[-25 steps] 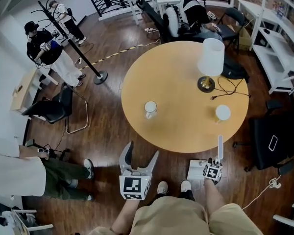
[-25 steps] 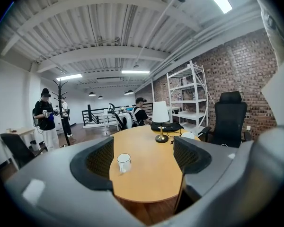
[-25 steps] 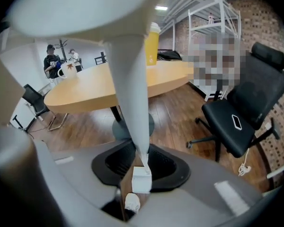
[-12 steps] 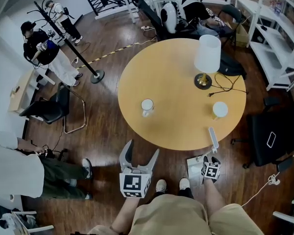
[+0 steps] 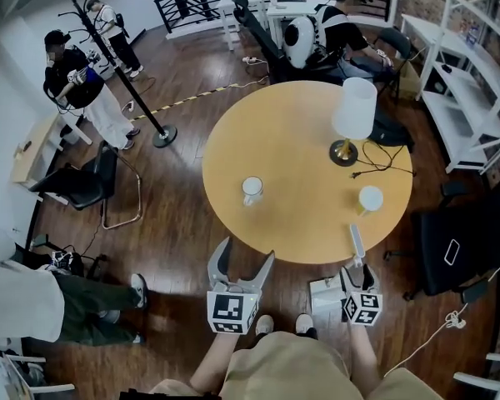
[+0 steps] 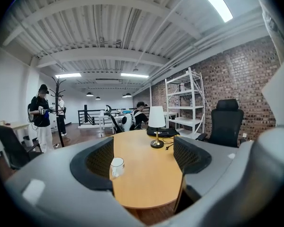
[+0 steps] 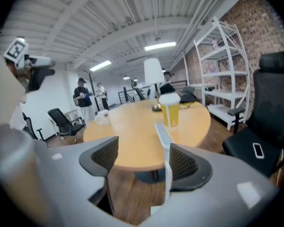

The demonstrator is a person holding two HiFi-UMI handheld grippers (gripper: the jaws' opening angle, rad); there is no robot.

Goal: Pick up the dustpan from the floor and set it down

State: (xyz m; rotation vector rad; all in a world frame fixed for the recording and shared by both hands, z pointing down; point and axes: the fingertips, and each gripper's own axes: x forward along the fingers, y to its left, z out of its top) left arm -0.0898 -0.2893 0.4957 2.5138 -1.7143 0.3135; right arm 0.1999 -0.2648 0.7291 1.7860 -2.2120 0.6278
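Observation:
The white dustpan (image 5: pixel 323 294) sits on the wooden floor by my feet. Its long white handle (image 5: pixel 356 242) rises against the round table's near edge. My right gripper (image 5: pixel 356 277) is at the handle's lower part, its jaws opening. In the right gripper view the handle (image 7: pixel 166 150) stands between the fingers, close beside the right pad (image 7: pixel 187 167), with a wide gap to the left one; that gripper (image 7: pixel 142 162) does not press on it. My left gripper (image 5: pixel 242 265) hovers open to the left, empty, facing the table; nothing lies between its jaws (image 6: pixel 144 162).
The round wooden table (image 5: pixel 300 165) carries a lamp (image 5: pixel 354 111), a white mug (image 5: pixel 252 190) and a yellow cup (image 5: pixel 370 198). A black office chair (image 5: pixel 458 240) stands at the right, white shelves (image 5: pixel 475 73) behind it. People and a coat stand (image 5: pixel 121 65) are at the left.
The right gripper has come up along the handle and its jaws have spread apart. The handle's top has tipped toward the table edge. The left gripper has barely moved.

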